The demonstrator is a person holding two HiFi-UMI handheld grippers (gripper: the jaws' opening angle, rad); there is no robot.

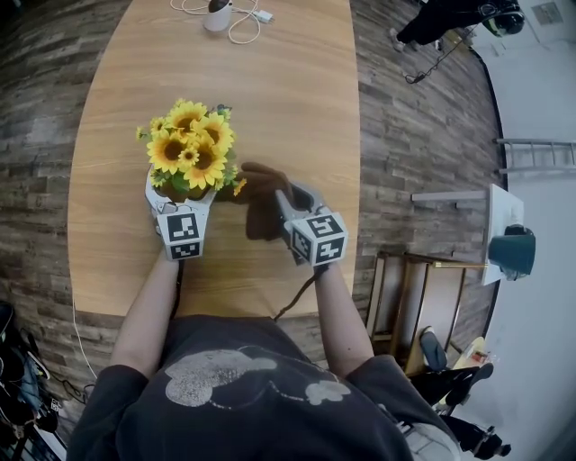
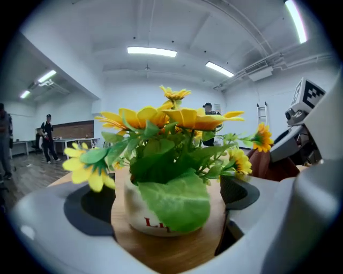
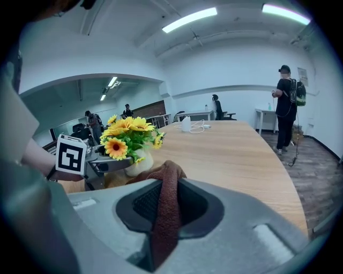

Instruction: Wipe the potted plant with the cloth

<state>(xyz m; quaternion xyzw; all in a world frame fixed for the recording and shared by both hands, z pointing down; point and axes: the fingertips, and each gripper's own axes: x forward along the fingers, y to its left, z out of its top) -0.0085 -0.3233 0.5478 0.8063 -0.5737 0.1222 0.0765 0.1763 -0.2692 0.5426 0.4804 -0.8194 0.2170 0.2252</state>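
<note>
A potted plant (image 1: pixel 192 149) with yellow sunflowers and a white pot (image 2: pixel 153 214) stands on the wooden table (image 1: pixel 270 81). My left gripper (image 1: pixel 180 200) is open, its jaws standing on either side of the pot with gaps between pads and pot. My right gripper (image 1: pixel 286 203) is shut on a brown cloth (image 1: pixel 259 194), which bunches out ahead of the jaws just right of the plant. In the right gripper view the cloth (image 3: pixel 163 206) runs between the pads, with the plant (image 3: pixel 128 136) beyond it to the left.
A white device with a coiled cable (image 1: pixel 225 16) lies at the table's far end. A wooden rack (image 1: pixel 418 306) stands beside the table at the right. People (image 3: pixel 286 107) stand further off in the room.
</note>
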